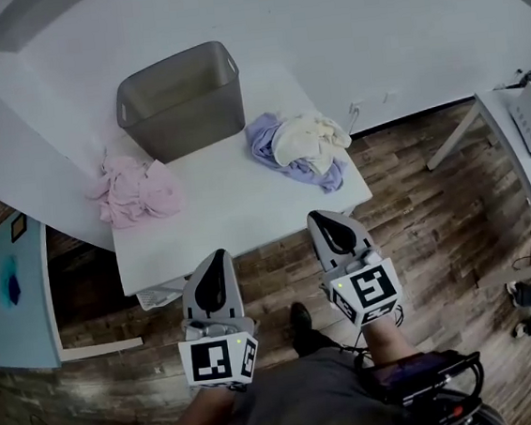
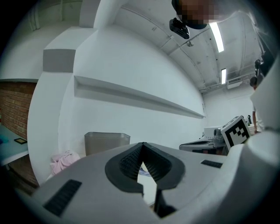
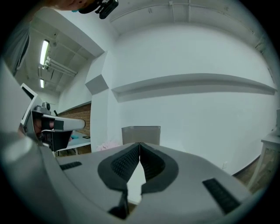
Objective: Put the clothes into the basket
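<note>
Left gripper [image 1: 218, 259] and right gripper [image 1: 325, 221], nearest the viewer, both with jaws closed and nothing between them, held just short of the white table [image 1: 237, 210]; grey basket [image 1: 184, 112] upright at the table's far side; pink clothes [image 1: 136, 190] heaped just left of it; lavender garment [image 1: 263, 141] and cream garment [image 1: 310, 138] piled together to its right.
</note>
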Demonstrator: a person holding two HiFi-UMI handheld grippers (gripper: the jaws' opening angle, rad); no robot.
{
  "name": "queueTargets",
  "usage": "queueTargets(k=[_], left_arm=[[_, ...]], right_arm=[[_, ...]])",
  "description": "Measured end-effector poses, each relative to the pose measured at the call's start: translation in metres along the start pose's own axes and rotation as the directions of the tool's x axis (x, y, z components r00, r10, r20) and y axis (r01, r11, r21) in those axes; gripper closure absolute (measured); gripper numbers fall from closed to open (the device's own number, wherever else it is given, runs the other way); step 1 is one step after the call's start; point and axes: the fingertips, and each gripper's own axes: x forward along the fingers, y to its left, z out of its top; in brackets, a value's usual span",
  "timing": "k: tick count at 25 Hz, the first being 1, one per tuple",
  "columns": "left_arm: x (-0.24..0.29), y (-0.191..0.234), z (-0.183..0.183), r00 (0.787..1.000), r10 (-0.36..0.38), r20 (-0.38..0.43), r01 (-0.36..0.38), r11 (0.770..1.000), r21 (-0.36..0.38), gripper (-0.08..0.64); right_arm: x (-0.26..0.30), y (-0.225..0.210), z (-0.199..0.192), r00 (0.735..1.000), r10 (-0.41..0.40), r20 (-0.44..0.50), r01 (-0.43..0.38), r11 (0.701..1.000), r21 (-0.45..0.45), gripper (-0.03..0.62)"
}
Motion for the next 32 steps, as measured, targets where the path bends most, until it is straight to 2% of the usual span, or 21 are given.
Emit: queueTargets(k=[7,15,24,32], left_arm=[[0.054,0.004,0.022,0.999,0.028,0.043,-0.029,0.999,0.021,0.552],[0.086,0.028,0.023,0.996,0.061,0.061,-0.061,0.998,0.009,0.552],[0.154,0.061,0.006,0.999,0.014,0.04,-0.013,1.0,-0.022,0.552],[0.212,0.08,-0.028,0.998,-0.058,-0.025,0.056,0.995,-0.079,0.552]], right_arm=[[0.047,-0.043,0.021,0.999,0.028,0.033,-0.028,0.999,-0.021,0.584],[0.089,-0.062,0.029,0.999,0.033,0.034,-0.032,0.999,-0.044,0.584],[0.146,-0.095,0.009,0.999,-0.025,-0.023,0.024,0.999,-0.045,0.583],[0.183,-0.128,-0.04,0.984,-0.104,-0.146,0.103,0.995,-0.013,0.581]])
